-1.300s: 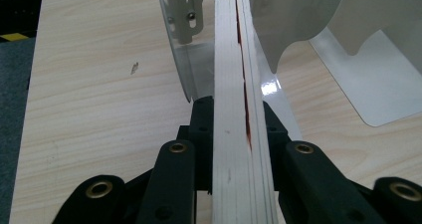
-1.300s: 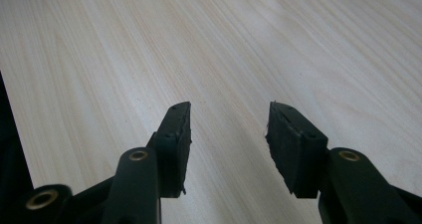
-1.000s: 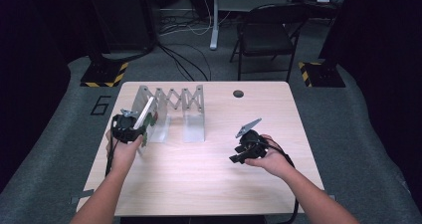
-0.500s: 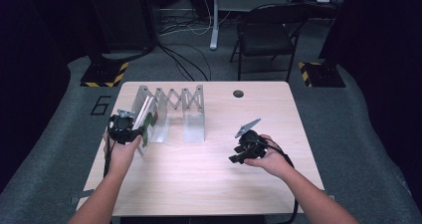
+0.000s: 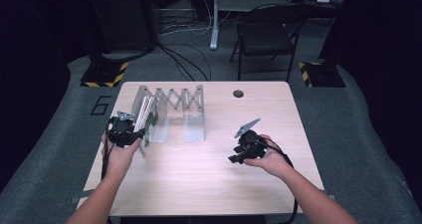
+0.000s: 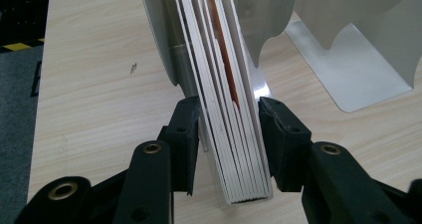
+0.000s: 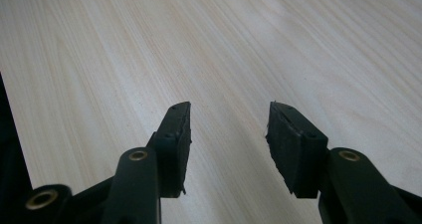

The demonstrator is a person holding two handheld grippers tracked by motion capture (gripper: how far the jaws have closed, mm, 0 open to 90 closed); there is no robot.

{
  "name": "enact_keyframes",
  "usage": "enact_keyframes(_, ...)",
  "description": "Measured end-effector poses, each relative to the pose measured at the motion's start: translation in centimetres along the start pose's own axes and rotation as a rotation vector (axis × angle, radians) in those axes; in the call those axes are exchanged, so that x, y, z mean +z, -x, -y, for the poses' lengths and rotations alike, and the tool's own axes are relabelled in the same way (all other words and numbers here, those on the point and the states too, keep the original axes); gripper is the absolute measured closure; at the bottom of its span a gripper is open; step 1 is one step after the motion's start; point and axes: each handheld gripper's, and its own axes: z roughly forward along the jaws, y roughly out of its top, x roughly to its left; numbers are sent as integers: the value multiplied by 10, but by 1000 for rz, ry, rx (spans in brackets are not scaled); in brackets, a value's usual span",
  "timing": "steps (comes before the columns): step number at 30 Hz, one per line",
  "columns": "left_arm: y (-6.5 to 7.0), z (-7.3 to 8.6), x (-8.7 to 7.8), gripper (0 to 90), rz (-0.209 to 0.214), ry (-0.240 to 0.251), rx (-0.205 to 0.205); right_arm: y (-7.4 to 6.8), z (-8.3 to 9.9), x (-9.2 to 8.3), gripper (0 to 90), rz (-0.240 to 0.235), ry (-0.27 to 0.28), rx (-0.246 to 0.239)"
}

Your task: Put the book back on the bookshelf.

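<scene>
Wooden table (image 5: 199, 184), pale grain, taken as the landmark; items listed from its near edge outward.

1. Right gripper (image 5: 238, 157), in the person's right hand, over the right half of the table, well apart from every other item. Jaws spread with bare tabletop between them, gripping nothing, as also seen in the right gripper view (image 7: 229, 134).

2. Left gripper (image 5: 142, 134), in the person's left hand, near the table's left edge. The left gripper view (image 6: 229, 129) shows its jaws on either side of a stack of thin white books (image 6: 234, 129). The jaws have just been opening. The left pad lies against the stack's side; a narrow slit seems to show at the right pad, so they no longer clamp it.

3. Stack of thin white books (image 5: 145, 115), standing on edge and leaning, its lower end toward the near side of the table, its upper part in the leftmost slot of the rack.

4. Metal expanding book rack (image 5: 184, 109), grey-white, with zigzag links and upright dividers, on the far left half of the table.

5. Dark round grommet (image 5: 238, 93), in the tabletop close to the far edge.

6. Black folding chair (image 5: 266, 35), on the floor beyond the table's far edge.
</scene>
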Motion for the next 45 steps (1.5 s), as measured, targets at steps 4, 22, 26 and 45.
enact_keyframes(4, 0, 3, -5, 594, 11, -3, -2, -1, -1, 0, 519, -9, -5, 4)
enact_keyframes(22, 0, 11, -29, 541, 65, 19, -1, 0, -2, 2, 519, -6, 13, 13)
enact_keyframes(26, -1, 12, -36, 531, 71, 25, 6, 2, -4, 4, 519, -10, 15, 9)
enact_keyframes(45, 3, 21, -63, 504, 128, 27, 39, 2, -4, 5, 519, -7, 2, 4)
